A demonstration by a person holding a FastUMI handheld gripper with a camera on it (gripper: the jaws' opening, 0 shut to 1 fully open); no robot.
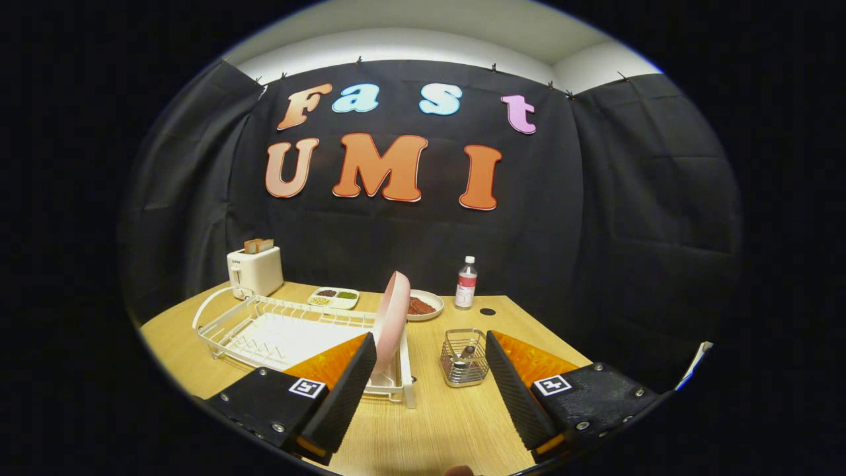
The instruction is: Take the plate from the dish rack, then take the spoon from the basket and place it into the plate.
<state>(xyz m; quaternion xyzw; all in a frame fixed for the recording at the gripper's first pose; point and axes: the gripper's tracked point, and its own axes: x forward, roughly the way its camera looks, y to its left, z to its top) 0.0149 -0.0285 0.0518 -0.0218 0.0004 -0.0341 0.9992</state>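
Note:
A pink plate (392, 317) stands on edge at the right end of the white dish rack (277, 330), just ahead of my left finger. To the right of the rack sits a small wire basket (464, 357) with the spoon (464, 354) inside, its handle poking up. My gripper (431, 344) is open and holds nothing. The left fingertip lies close in front of the plate's lower edge. The basket shows through the gap, next to the right finger.
A white toaster (255, 270) with bread stands at the back left of the wooden table (436, 423). Behind the rack are a divided dish (334, 297), a small plate of food (423, 306) and a water bottle (466, 283). A dark cable hole (487, 311) is near the bottle.

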